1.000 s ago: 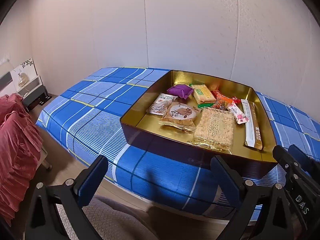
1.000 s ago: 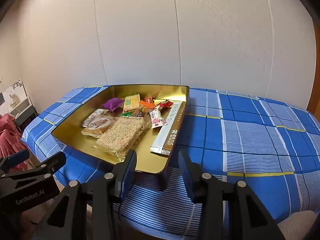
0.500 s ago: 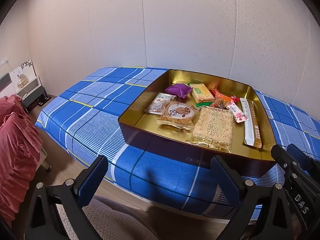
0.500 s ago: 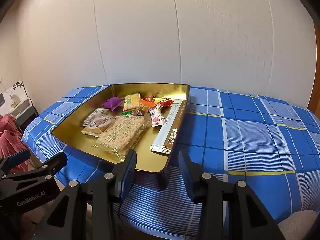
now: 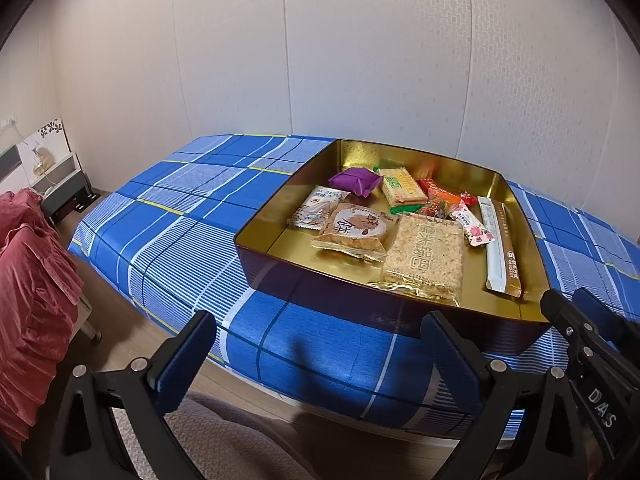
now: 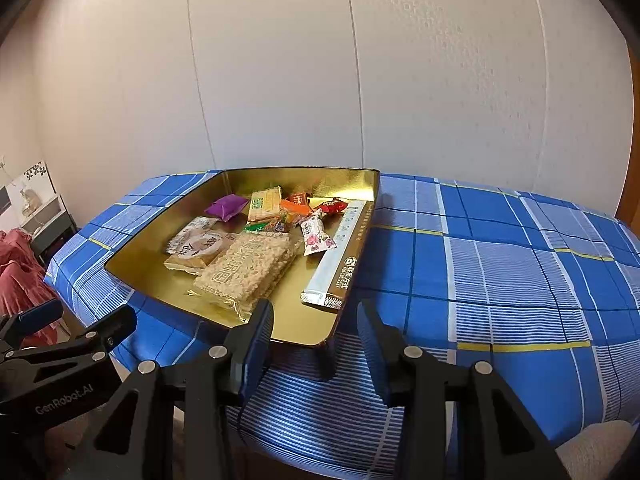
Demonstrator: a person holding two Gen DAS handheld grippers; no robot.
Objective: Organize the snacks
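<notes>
Nothing has moved since the earlier frames: both grippers hang where they were, and the snacks lie as before in the tin.

The left gripper (image 5: 316,354) has its fingers spread wide with nothing between them, held off the near edge of the bed (image 5: 168,224), which wears a blue checked sheet. Ahead of its right finger and a little beyond sits the gold tin (image 5: 260,236), resting on the sheet. Inside it, from left to right: a white packet (image 5: 316,212), a round cake pack (image 5: 354,232) overlapping it, a purple pouch (image 5: 354,180) further back, a cracker pack (image 5: 402,186), a large rice cake (image 5: 426,256) nearest the fingers, a heap of small orange and red sweets (image 5: 442,198), a pink-flowered sweet (image 5: 474,230), and a long bar (image 5: 500,248) along the right wall.

The right gripper (image 6: 316,346) has its fingers partly open and empty, hovering just short of the tin's near right corner. The rice cake lies just ahead of its left finger, the long bar straight ahead between the two fingers. Bare sheet stretches off to the right.
</notes>
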